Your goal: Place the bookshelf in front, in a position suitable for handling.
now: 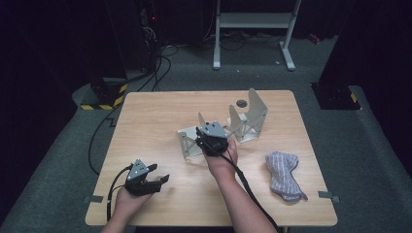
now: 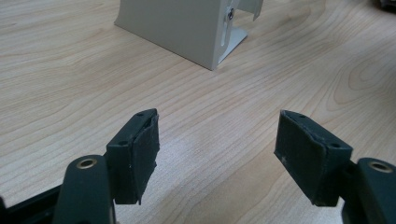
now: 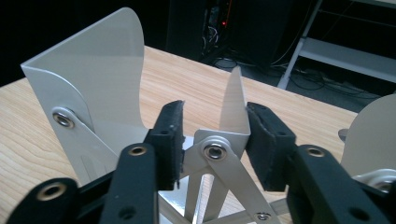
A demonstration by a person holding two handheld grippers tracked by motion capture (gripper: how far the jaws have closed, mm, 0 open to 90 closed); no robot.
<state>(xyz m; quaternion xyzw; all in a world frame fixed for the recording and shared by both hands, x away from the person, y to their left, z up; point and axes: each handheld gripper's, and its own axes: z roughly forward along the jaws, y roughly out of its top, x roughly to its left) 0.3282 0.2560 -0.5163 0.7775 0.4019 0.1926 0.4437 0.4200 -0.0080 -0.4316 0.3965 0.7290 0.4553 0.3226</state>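
While the left gripper (image 1: 163, 178) is resting low on the table (image 1: 160, 116) with its jaws standing wide and bare, well off from the near metal rack (image 1: 192, 141), the right gripper (image 3: 212, 140) is straddling one upright blade (image 3: 235, 105) of that rack. Its pads are sitting either side of the blade's lower end, the right one close against it, the left with a gap, so no firm grip is showing. That blade is rising straight up between the jaws, so a squeeze looks like the next move, and the right hand is plainly the nearer one; a second rack (image 1: 250, 119) and a striped cloth (image 1: 283, 174) are lying beyond and to the right.
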